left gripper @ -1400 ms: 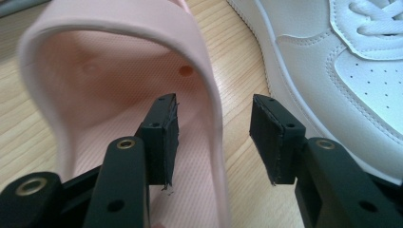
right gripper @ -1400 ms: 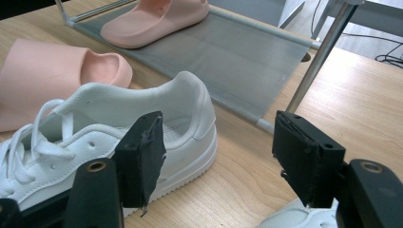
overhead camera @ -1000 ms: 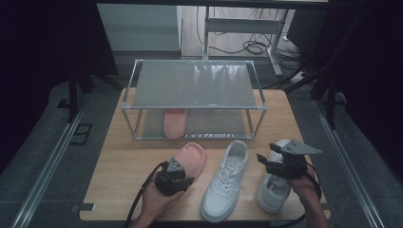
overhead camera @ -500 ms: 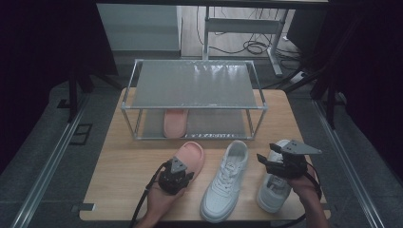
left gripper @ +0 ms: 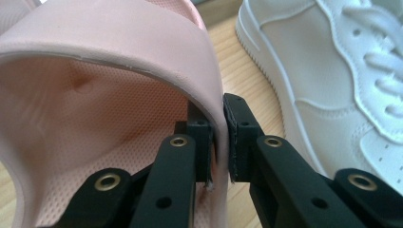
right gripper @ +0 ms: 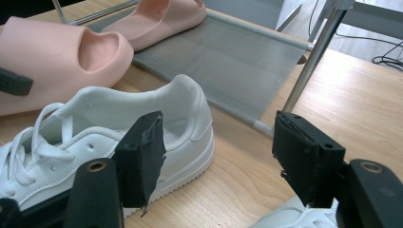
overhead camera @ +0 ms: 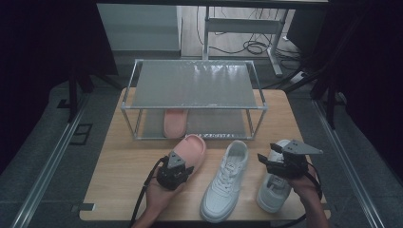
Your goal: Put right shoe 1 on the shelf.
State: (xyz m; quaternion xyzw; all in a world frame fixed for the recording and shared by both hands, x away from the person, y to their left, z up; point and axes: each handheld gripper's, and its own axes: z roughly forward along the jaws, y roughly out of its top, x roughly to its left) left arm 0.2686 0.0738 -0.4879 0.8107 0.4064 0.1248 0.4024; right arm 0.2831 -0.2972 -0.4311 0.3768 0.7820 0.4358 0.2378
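Now that the left gripper (left gripper: 219, 142), jaws just closing, clamps the pink slipper (overhead camera: 187, 151) wall (near the table (overhead camera: 114, 156) front edge), it's prob. ready to lift; right gripper (right gripper: 216, 161) gapes apart, idle.

Right white sneaker (overhead camera: 274, 187) partly hidden under right gripper (overhead camera: 280, 164)

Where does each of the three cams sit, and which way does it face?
High view: fixed above the person's side, facing forward and down on the wooden table and grey two-tier metal rack; both forearms enter from below.
Left gripper view: rides the left hand-held gripper, whose jaws have just been closing and now pinch the pink foam slide sandal.
Right gripper view: rides the right hand-held gripper, jaws apart, facing the rack.
Shared: the white lace-up sneaker shows in all three.
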